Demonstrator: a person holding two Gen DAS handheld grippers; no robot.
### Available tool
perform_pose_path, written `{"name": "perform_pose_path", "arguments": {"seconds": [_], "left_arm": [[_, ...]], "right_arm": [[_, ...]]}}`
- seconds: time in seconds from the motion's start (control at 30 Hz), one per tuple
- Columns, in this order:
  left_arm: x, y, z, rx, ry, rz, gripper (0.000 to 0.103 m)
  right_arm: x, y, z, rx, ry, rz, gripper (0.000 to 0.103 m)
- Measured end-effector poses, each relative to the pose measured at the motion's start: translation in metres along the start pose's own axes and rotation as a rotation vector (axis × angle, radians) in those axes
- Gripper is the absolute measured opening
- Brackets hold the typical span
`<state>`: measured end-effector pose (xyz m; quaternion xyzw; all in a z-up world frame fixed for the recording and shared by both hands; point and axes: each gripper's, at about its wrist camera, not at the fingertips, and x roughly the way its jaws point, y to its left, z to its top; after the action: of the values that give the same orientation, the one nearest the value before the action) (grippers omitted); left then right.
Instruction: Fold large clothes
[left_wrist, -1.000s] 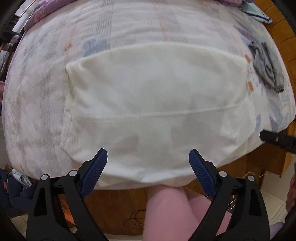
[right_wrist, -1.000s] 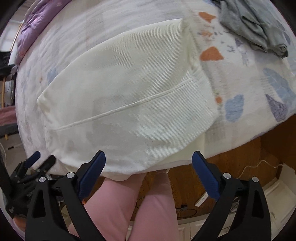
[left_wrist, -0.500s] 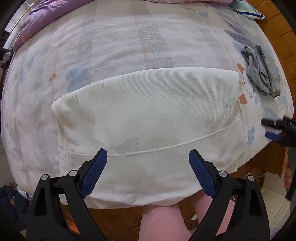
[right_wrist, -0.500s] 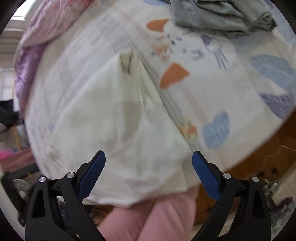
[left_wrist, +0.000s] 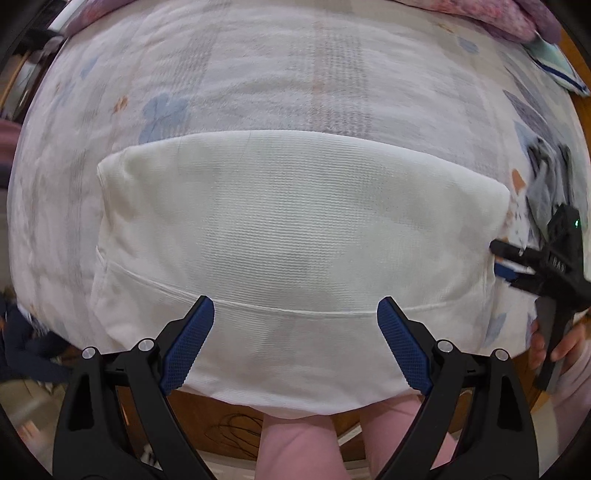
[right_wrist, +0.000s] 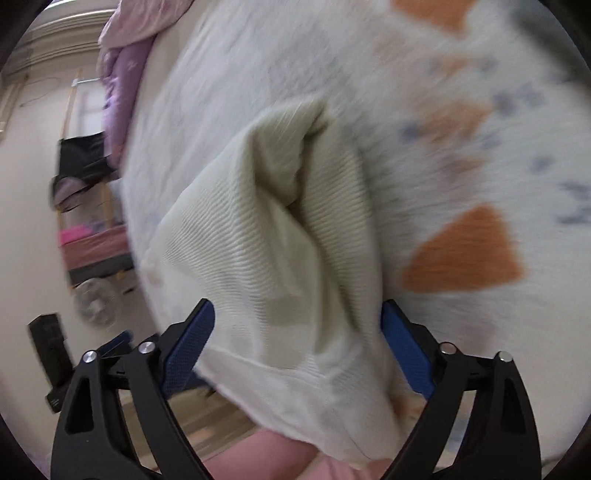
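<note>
A cream ribbed garment (left_wrist: 295, 221) lies folded flat on the bed, its near hem hanging over the bed's front edge. My left gripper (left_wrist: 295, 306) points straight down over the near part of it, open and holding nothing. My right gripper (left_wrist: 496, 258) is at the garment's right edge, held by a hand (left_wrist: 561, 343). In the right wrist view the garment's edge (right_wrist: 258, 240) bunches up between the blue pads of my right gripper (right_wrist: 297, 308). Its jaws stand wide and are closing; the right pad is partly hidden behind the cloth.
The bed sheet (left_wrist: 258, 74) has blue and orange prints. A grey piece of clothing (left_wrist: 546, 177) lies to the right of the garment. A purple blanket (left_wrist: 517, 18) and a teal pouch (left_wrist: 554, 70) sit at the far end. A person's pink-clad legs (left_wrist: 295, 443) stand at the bed's wooden front edge.
My right gripper has dropped and swung in to the garment's right edge, which now sits between its jaws. My left gripper has shifted a little sideways over the garment.
</note>
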<state>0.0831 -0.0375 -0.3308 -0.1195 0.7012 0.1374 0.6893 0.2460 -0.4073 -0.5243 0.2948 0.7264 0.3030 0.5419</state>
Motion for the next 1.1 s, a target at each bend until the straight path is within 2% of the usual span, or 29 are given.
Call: {"name": "perform_pose_path", "arguments": {"seconds": [0.07,0.2,0.37,0.43,0.5,0.57,0.6,0.67,0.73,0.77,0.8,0.9,0.93,0.97,1.0,1.03,1.07,1.1], "left_arm": [[0.001,-0.004,0.002,-0.024,0.005,0.003,0.09],[0.002,-0.013,0.004,-0.032,0.007,0.013,0.09],[0.002,-0.016,0.002,-0.033,0.01,0.014,0.09],[0.003,-0.016,0.0,-0.027,0.014,0.019,0.09],[0.006,-0.016,-0.003,-0.017,0.019,0.022,0.09],[0.009,-0.015,-0.005,-0.011,0.027,0.026,0.09],[0.009,-0.015,-0.006,-0.013,0.027,0.021,0.09],[0.009,-0.013,-0.006,-0.028,0.022,0.007,0.09],[0.01,-0.01,-0.005,-0.048,0.021,-0.014,0.09],[0.01,-0.009,-0.004,-0.06,0.022,-0.03,0.09],[0.01,-0.009,-0.001,-0.066,0.019,-0.045,0.09],[0.007,-0.008,0.01,-0.066,-0.008,-0.064,0.09],[0.006,-0.008,0.015,-0.065,-0.016,-0.065,0.09],[0.003,-0.009,0.021,-0.06,-0.027,-0.063,0.089],[0.0,-0.01,0.028,-0.051,-0.039,-0.064,0.085],[-0.001,-0.011,0.032,-0.043,-0.048,-0.073,0.069],[-0.003,-0.012,0.04,-0.027,-0.053,-0.088,0.053],[-0.002,-0.014,0.047,-0.01,-0.053,-0.095,0.044]], "right_arm": [[0.011,-0.006,0.005,0.025,0.042,0.077,0.086],[0.017,-0.026,0.015,0.126,0.068,0.161,0.086],[-0.001,-0.033,0.01,0.117,0.092,0.075,0.079],[-0.004,-0.037,0.005,0.119,0.094,0.076,0.079],[0.0,-0.043,0.003,0.152,0.089,0.142,0.082],[0.01,-0.049,0.005,0.196,0.101,0.258,0.096],[0.016,-0.048,0.009,0.205,0.1,0.297,0.097],[0.023,-0.04,0.014,0.186,0.112,0.264,0.097],[0.024,-0.034,0.016,0.202,0.107,0.286,0.096],[0.026,-0.028,0.017,0.214,0.098,0.387,0.096],[0.028,-0.021,0.018,0.2,0.095,0.427,0.096],[0.046,0.005,0.022,0.118,0.093,0.242,0.095],[0.046,0.007,0.024,0.136,0.081,0.205,0.09],[0.043,0.006,0.024,0.176,0.07,0.166,0.07],[0.039,0.003,0.023,0.201,0.066,0.119,0.054],[0.032,-0.001,0.019,0.237,0.058,0.069,0.034],[0.022,-0.002,0.014,0.264,0.032,0.07,0.028],[0.014,0.002,0.01,0.26,0.009,0.061,0.025]]}}
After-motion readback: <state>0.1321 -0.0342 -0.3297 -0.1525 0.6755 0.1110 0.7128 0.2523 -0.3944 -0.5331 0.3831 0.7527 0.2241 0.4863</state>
